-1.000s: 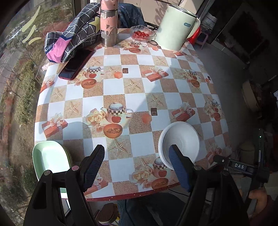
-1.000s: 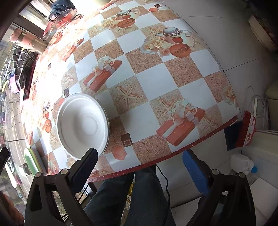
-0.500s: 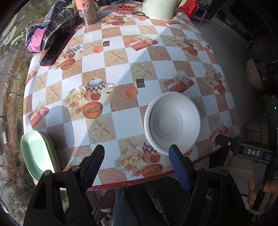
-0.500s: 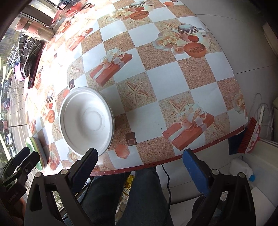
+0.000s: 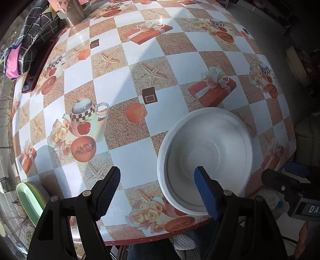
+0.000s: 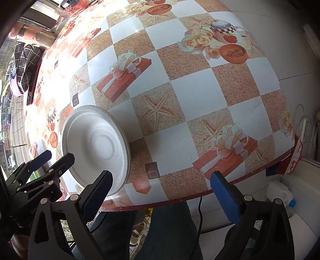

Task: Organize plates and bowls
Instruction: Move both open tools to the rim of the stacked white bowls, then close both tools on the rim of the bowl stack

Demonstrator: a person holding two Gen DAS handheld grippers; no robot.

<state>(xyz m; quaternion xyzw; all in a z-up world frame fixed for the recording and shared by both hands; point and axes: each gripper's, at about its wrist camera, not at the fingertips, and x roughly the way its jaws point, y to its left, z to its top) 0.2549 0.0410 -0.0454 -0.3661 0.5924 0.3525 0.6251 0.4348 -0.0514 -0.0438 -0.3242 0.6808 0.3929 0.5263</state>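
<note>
A white bowl [image 5: 210, 148] stands upright near the front edge of the patterned table [image 5: 124, 84]. My left gripper [image 5: 158, 190] points down just above the bowl's near-left rim. It is open, with its blue finger [image 5: 206, 192] over the bowl's inside and its black finger over the tablecloth. Green plates [image 5: 28, 198] are stacked at the table's left edge. In the right wrist view the bowl [image 6: 96, 144] lies left of my right gripper [image 6: 160, 194]. That gripper is open and holds nothing above the table's front edge. The left gripper [image 6: 53, 160] shows beside the bowl.
A steel flask [image 5: 70, 12], a checked cloth [image 5: 36, 36] and a dark red phone [image 5: 34, 76] lie at the far left. The person's legs are under the front edge. A broom [image 6: 296, 156] and a white bottle [image 6: 280, 192] are on the floor to the right.
My left gripper has come down and moved toward the bowl, which now fills more of its view. My right gripper has sunk a little. Both sets of jaws stay as wide as before.
</note>
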